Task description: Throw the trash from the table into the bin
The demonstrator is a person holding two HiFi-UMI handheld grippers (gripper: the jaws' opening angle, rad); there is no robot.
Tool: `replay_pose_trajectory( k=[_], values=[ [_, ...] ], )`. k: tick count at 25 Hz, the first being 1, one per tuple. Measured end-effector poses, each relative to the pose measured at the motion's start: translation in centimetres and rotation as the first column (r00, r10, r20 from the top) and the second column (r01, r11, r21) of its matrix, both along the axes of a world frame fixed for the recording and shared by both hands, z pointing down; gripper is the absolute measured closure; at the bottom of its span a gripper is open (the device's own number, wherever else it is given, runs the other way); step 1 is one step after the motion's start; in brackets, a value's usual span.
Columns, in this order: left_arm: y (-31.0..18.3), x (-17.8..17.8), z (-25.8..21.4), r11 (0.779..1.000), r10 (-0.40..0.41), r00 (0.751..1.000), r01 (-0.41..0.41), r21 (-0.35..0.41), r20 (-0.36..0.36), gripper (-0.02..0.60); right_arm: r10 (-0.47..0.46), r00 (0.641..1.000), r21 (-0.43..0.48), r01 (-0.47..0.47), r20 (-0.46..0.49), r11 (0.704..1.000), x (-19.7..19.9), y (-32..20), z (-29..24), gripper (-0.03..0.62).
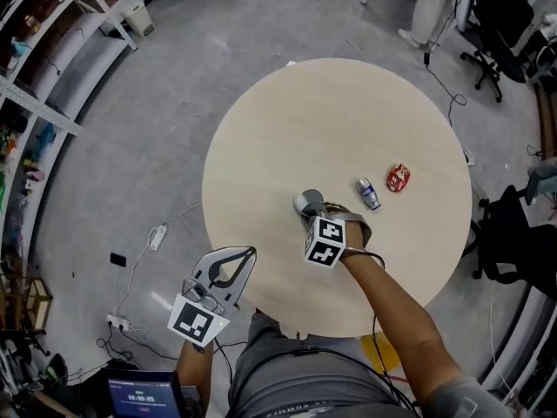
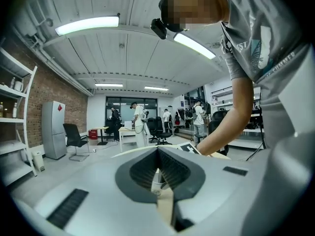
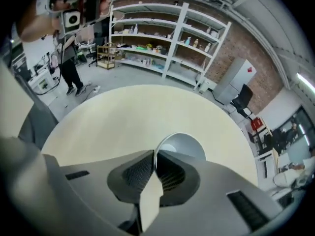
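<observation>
Presently the grey paper cup (image 3: 179, 144) sits on the round pale wooden desk (image 1: 287, 120), inward of the near edge and a little short of the middle. Its mouth is turned toward the right gripper (image 1: 315, 212). That gripper comes at it steeply from above on the near side. In the right gripper view its jaws are pressed together, with the near-left part of the cup's rim running in between the tips. This is judged a pinch on the thin wall. The cup body lies just beyond and right of the tips.

Two further pieces lie toward the right edge of the desk, apart from the cup. One is a small crushed silver-and-blue can (image 1: 368, 193), its long axis running roughly from the near edge to the far edge. The other is a crumpled red wrapper (image 1: 399, 178) just beside it.

The left gripper (image 1: 247, 252) hangs off the near-left edge of the desk. Its jaws are tip to tip with nothing gripped, and it is well apart from all three pieces. The right hand is the nearer to each.

No bin shows in any view. The carry direction cannot be fixed from here.
</observation>
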State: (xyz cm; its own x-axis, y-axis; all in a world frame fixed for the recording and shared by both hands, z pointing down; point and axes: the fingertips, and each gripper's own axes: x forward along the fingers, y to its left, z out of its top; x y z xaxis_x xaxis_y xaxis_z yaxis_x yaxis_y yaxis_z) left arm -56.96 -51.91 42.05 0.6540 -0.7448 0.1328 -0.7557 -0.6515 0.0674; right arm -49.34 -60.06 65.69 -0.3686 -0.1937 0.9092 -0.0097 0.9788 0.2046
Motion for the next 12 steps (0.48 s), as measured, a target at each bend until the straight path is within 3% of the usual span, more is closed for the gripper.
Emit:
replay_pose_trajectory(
  k=[4, 7, 9, 12],
  values=[
    [0.6, 1.3, -1.4, 0.999, 0.035, 0.999, -0.034, 0.039, -0.014, 0.540, 0.114, 0.986, 0.021, -0.117, 0.120, 0.993, 1.8, 0.3, -4.9, 0.566],
    [1.4, 2.1, -3.4, 0.994, 0.081, 0.996, -0.078, 0.080, -0.026, 0.540, 0.203, 0.949, 0.030, -0.216, 0.242, 0.976, 2.7, 1.4, -10.8, 0.566],
    [2.4, 2.7, -5.5, 0.990, 0.107, 0.994, -0.103, 0.098, -0.034, 0.540, 0.271, 0.897, -0.020, -0.282, 0.350, 0.959, 3.1, 3.0, -15.5, 0.566],
    [5.5, 8.2, -7.9, 0.979, 0.156, 0.987, -0.150, 0.135, -0.030, 0.540, 0.370, 0.770, -0.127, -0.359, 0.520, 0.925, 8.0, 7.4, -21.8, 0.566]
  ],
)
